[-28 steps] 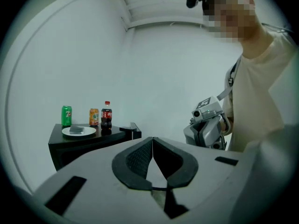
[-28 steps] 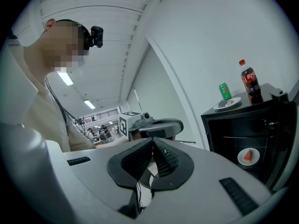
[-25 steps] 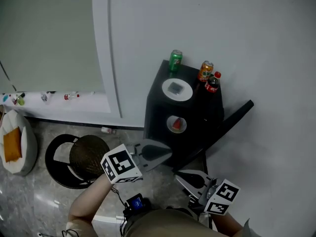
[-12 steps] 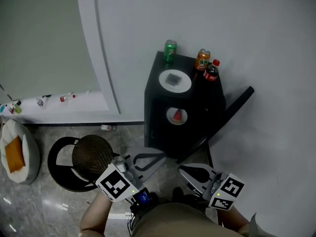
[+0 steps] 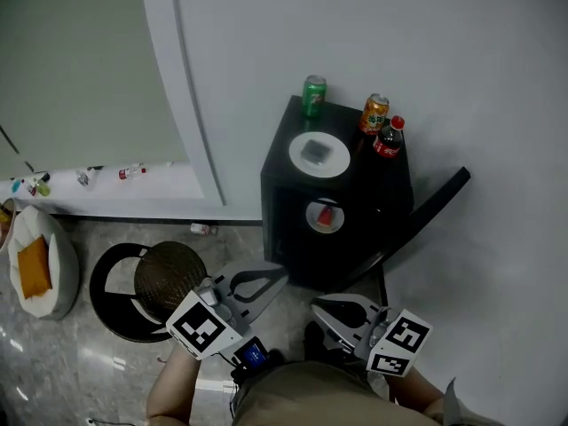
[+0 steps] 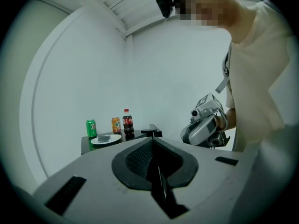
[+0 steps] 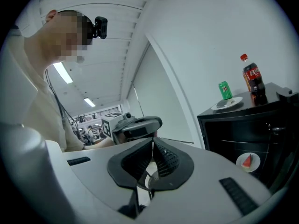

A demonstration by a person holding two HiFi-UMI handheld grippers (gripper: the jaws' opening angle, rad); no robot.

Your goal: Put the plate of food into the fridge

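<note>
Two tongs, both yours, pressed shut, nothing between them. Left tongs (image 5: 280,272) and right tongs (image 5: 316,306) held low in front of small black fridge (image 5: 293,211), well apart from it. Round white plate with grey food (image 5: 319,154) sits on fridge top. Behind it: green can (image 5: 314,95), orange can (image 5: 374,114), red-capped cola bottle (image 5: 389,138). Fridge door (image 5: 426,216) swung open at fridge's right; small plate with red watermelon slice (image 5: 326,216) inside fridge.

Black fridge (image 5: 297,224), white plate (image 5: 338,161), green can (image 5: 314,96), orange can (image 5: 374,114)

left claw (image 5: 282,272) has drawn back and sunk lower.
</note>
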